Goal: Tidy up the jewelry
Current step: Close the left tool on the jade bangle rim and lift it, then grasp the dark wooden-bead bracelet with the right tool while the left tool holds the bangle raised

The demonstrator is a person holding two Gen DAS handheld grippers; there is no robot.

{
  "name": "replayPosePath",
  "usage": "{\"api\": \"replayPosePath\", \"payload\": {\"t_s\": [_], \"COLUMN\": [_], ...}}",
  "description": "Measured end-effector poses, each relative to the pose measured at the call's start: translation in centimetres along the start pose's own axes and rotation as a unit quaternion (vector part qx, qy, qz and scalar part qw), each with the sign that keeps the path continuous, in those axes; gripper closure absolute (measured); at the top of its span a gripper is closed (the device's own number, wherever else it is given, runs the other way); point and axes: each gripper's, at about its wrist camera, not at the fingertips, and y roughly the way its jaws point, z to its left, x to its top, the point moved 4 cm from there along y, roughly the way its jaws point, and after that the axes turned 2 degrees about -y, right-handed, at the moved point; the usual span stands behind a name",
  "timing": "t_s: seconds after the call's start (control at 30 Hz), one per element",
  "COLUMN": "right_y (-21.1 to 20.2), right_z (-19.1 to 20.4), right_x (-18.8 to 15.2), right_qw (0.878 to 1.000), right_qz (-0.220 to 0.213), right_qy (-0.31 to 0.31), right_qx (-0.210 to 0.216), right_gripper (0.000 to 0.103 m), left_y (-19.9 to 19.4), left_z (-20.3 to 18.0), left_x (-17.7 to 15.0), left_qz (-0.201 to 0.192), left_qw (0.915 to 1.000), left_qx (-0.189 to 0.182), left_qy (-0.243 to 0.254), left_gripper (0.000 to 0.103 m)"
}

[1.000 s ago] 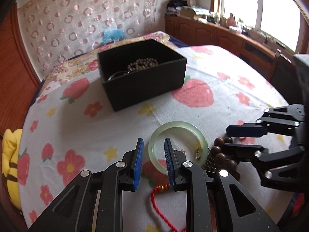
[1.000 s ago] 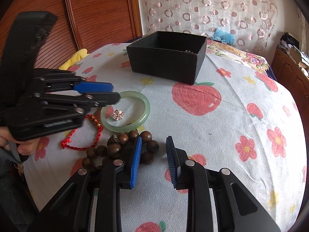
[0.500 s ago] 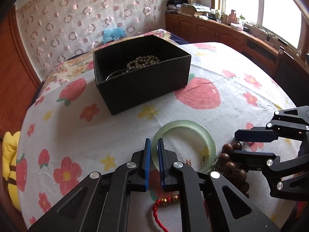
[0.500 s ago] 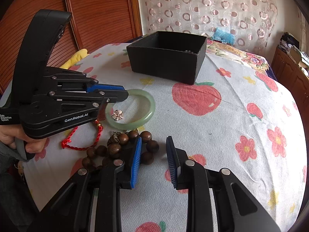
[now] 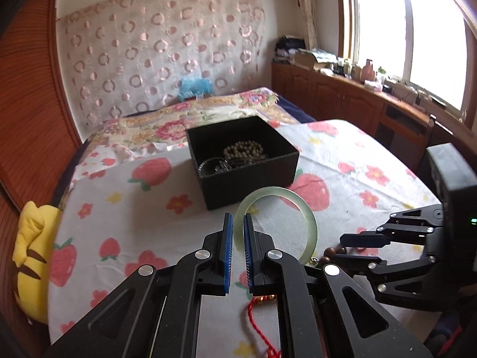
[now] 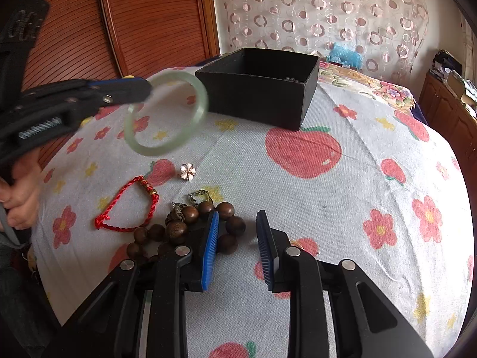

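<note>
My left gripper (image 5: 238, 226) is shut on a pale green jade bangle (image 5: 310, 223) and holds it in the air in front of the open black box (image 5: 253, 176); the right wrist view shows the bangle (image 6: 143, 146) lifted off the cloth. The box holds a beaded string (image 5: 244, 150) and a clear bangle (image 5: 213, 165). My right gripper (image 6: 237, 226) is open and empty, low over the cloth, its left finger beside the brown wooden bead bracelet (image 6: 179, 229). A red cord bracelet (image 6: 125, 205) and a small flower charm (image 6: 187, 171) lie on the cloth.
The table has a white cloth (image 6: 357, 179) with strawberry and flower prints. A yellow plush toy (image 5: 29, 250) sits at the left edge. A bed (image 5: 208, 107) lies behind the table, wooden cabinets (image 5: 342, 95) under the window at right.
My left gripper closed on the bangle's rim and lifted it off the cloth toward the box. My right gripper has stayed still and open.
</note>
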Motion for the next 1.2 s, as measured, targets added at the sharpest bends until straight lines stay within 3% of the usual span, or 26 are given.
{"api": "replayPosePath", "payload": {"t_s": [0.2,0.33,0.43,1.2], "right_y": [0.1,0.0,-0.1,-10.0], "right_z": [0.1,0.4,0.9,0.4], "right_x": [0.0,0.1,0.3,8.7], "right_qw": [1.000,1.000,1.000,0.990], "right_qz": [0.001,0.002,-0.001,-0.122], "right_qy": [-0.004,-0.009,-0.024,-0.061], "right_qx": [-0.005,0.002,-0.002,-0.044], "right_gripper": [0.076,0.088,0.088,0.088], "left_y": [-2.0,-2.7,-2.6,-4.2], "left_z": [1.2,1.9,2.4,2.9], "left_x": [-0.4,-0.7,-0.6,0.9], "left_qz": [-0.014,-0.021,-0.026,-0.069], "left_qw": [0.9998,0.9996,0.9994,0.9972], "left_qx": [0.006,0.013,0.018,0.008], "left_qy": [-0.012,-0.016,-0.017,-0.026], "left_gripper": [0.097,0.097,0.097,0.097]}}
